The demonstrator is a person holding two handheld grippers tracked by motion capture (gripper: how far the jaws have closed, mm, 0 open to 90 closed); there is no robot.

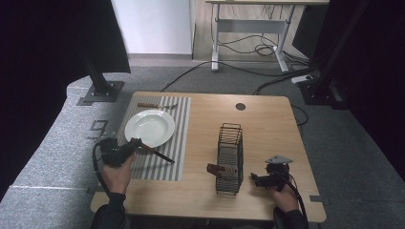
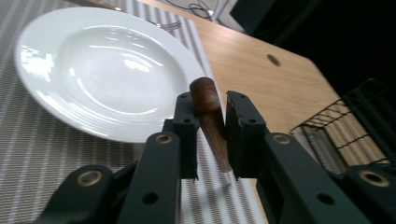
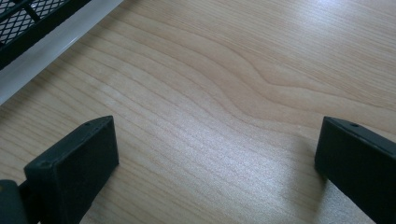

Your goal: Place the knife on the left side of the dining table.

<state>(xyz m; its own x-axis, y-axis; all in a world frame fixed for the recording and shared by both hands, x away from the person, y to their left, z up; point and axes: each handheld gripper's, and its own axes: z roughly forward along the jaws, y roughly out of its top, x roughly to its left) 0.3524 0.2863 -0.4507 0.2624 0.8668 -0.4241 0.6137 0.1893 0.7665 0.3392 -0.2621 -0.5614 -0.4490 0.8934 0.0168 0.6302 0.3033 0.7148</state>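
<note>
A knife (image 1: pixel 160 155) with a brown wooden handle (image 2: pixel 205 93) lies slanted over the striped placemat (image 1: pixel 179 143), just right of the white plate (image 1: pixel 149 127). My left gripper (image 1: pixel 136 143) is shut on the handle end, and in the left gripper view the black jaws (image 2: pixel 208 105) stand on either side of the wood with the plate (image 2: pixel 107 70) behind them. My right gripper (image 1: pixel 255 179) hovers low over bare wood beside the black wire basket (image 1: pixel 230 152). Its jaws (image 3: pixel 217 149) are wide open with nothing between them.
A fork (image 1: pixel 157 105) lies along the placemat's far edge. A wooden-handled piece (image 1: pixel 215 169) sticks out of the basket's near left side. The basket's mesh (image 3: pixel 28 18) is close to the right gripper. The table (image 1: pixel 267 129) has a round cable hole (image 1: pixel 240 106).
</note>
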